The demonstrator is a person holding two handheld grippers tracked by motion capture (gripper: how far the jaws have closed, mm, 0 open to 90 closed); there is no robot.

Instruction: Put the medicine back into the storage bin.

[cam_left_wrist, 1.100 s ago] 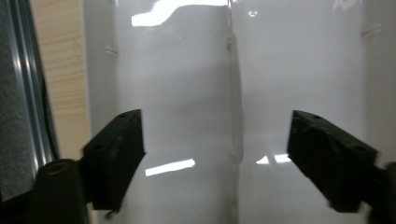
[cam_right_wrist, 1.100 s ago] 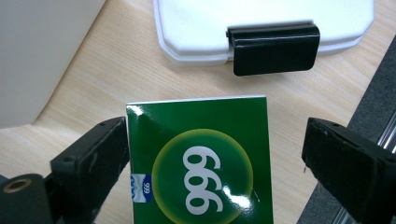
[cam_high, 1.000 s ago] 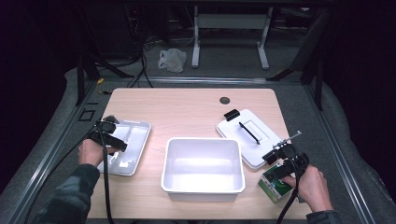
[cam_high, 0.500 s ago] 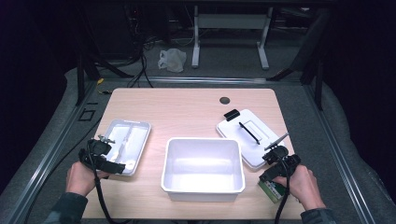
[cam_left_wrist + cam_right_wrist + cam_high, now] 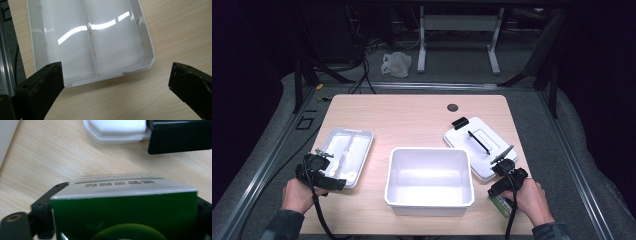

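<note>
Now your right gripper (image 5: 125, 220) has just been closing around the green box (image 5: 123, 215) beside the white bin (image 5: 429, 180); pinch firmly, then lift; your left gripper (image 5: 115, 82) stays spread.

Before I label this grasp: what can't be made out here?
- Green and white carton: its lower part is cut off by the right gripper view's bottom edge; whether the right gripper presses it is unclear.
- High view: the hand covers most of the carton.
- Print: upside down, blurred.
</note>
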